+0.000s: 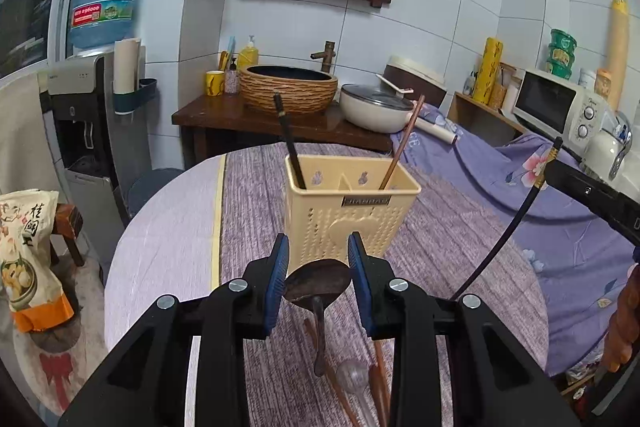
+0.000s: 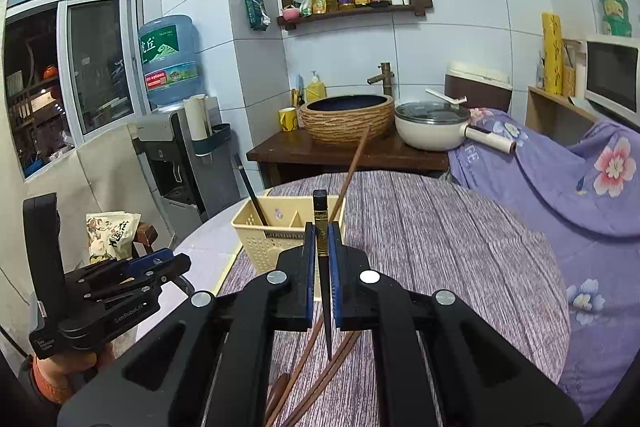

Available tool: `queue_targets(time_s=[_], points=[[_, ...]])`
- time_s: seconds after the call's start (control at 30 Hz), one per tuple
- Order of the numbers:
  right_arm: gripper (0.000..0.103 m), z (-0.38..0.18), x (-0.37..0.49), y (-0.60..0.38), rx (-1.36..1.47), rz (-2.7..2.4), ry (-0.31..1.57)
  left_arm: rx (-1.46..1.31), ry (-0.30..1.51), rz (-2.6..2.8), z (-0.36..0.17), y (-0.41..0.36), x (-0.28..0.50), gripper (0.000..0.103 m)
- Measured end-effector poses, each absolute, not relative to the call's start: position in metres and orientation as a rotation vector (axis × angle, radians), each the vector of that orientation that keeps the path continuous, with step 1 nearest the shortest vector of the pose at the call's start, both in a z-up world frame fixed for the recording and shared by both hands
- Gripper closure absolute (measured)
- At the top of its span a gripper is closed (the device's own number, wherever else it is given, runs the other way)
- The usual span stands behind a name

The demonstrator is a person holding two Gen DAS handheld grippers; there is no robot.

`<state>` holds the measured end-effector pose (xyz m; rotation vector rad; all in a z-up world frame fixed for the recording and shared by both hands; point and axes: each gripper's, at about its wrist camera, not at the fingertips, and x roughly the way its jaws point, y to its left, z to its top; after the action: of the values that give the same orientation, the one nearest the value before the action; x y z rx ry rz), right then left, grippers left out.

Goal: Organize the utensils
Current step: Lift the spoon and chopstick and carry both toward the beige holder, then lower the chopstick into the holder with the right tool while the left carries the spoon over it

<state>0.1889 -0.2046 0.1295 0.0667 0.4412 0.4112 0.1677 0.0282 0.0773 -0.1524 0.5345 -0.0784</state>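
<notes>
My left gripper is shut on the bowl of a dark wooden spoon, whose handle hangs down toward the table. Just beyond stands the cream utensil caddy, holding a black chopstick on its left and a brown chopstick on its right. My right gripper is shut on a black chopstick with a gold band, held upright near the caddy. Loose brown chopsticks and a clear plastic spoon lie on the table. The left gripper shows at the left of the right wrist view.
The round table carries a purple striped cloth. Behind it a wooden counter holds a woven basin and a lidded white pot. A water dispenser stands left, a microwave right, and a snack bag on a stool.
</notes>
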Motion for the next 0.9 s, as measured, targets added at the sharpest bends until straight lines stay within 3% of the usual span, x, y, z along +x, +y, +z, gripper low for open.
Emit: queue_targets(time_s=[0.13, 0.23, 0.53, 0.7, 0.77, 0.9], points=[[0.096, 0.154, 0.201, -0.197, 0.068, 0.435, 0.427, -0.164, 0.493, -0.076, 0.107, 0.031, 0.182, 0.075], [0.096, 0.181, 0.211, -0.195, 0.082, 0.443, 0.393, -0.18, 0.456, -0.083, 0.136, 0.034, 0.194, 0.095], [0.096, 0.229, 0.256, -0.173, 0.12, 0.439, 0.363, -0.188, 0.445, -0.06, 0.166, 0.037, 0.236, 0.095], [0.096, 0.209, 0.271, -0.168, 0.12, 0.429, 0.396, -0.171, 0.536, 0.0, 0.132, 0.052, 0.246, 0.079], [0.096, 0.204, 0.275, -0.167, 0.133, 0.437, 0.408, -0.193, 0.58, 0.023, 0.117, 0.062, 0.252, 0.06], [0.096, 0.212, 0.273, -0.164, 0.132, 0.449, 0.384, -0.21, 0.619, 0.086, 0.097, 0.085, 0.258, 0.058]])
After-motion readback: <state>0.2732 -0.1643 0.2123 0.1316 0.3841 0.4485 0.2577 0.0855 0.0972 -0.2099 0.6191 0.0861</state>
